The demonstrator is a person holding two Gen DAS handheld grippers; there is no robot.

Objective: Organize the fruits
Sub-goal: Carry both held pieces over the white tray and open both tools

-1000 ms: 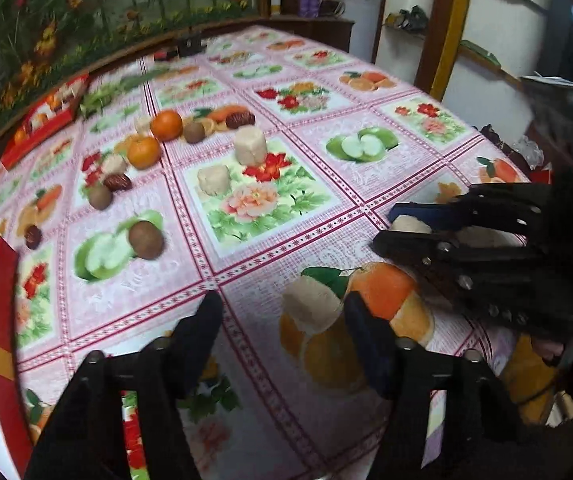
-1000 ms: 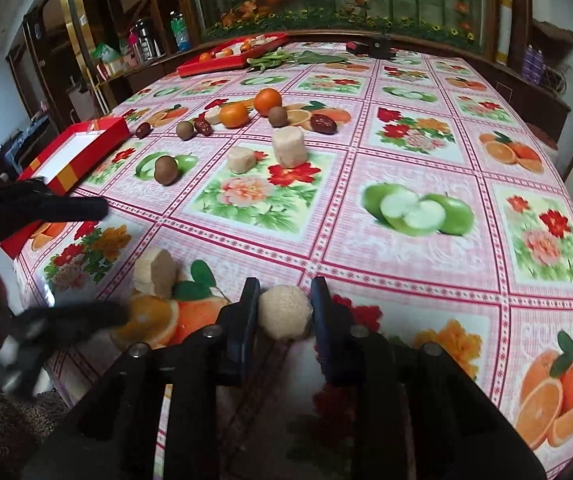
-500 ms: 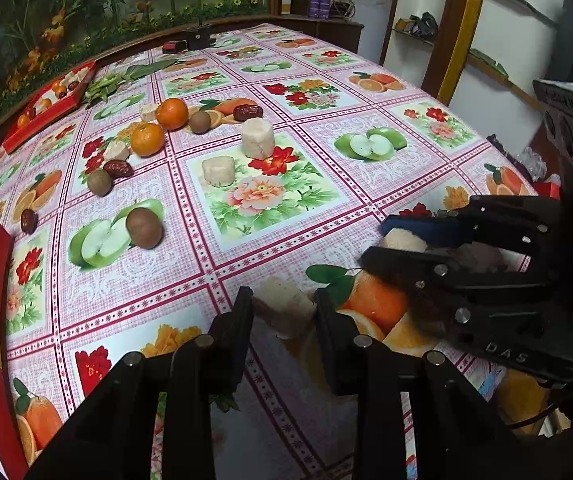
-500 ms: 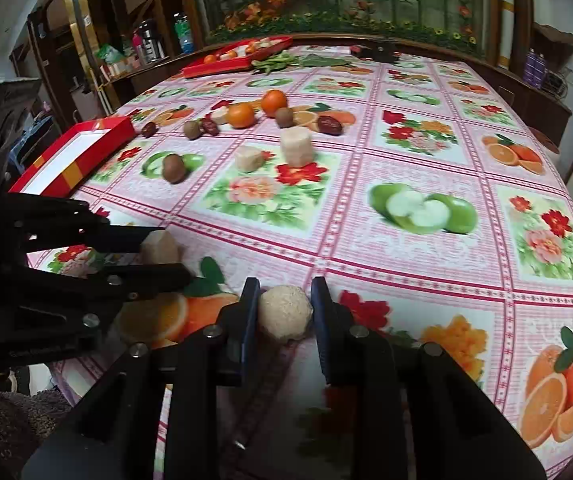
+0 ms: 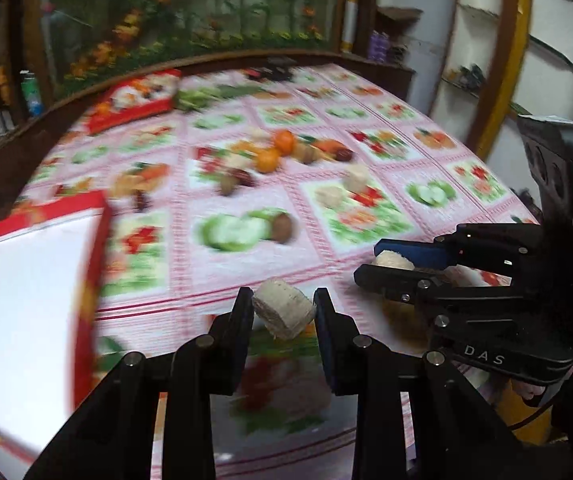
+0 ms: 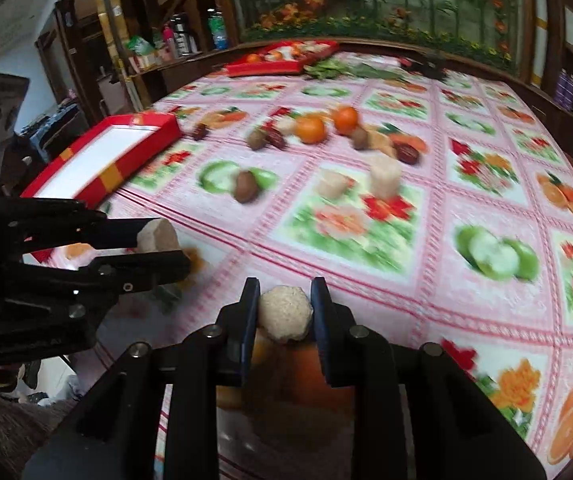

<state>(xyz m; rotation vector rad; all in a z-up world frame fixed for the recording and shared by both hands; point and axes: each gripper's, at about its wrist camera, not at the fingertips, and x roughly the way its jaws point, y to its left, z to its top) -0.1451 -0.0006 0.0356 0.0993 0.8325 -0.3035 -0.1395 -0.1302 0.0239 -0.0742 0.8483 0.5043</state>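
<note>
Your left tool (image 5: 284, 312) clenches a pale cylindrical chunk (image 5: 283, 313) above the counter (image 5: 314, 240); your right tool (image 6: 285, 312) grips a rounder pale piece (image 6: 284, 314). The red box (image 5: 26, 300) sits left. Swinging fast risks either piece slipping out.

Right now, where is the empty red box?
The red box sits at the table's left edge in the right wrist view, just beyond the left hand-held gripper.
</note>
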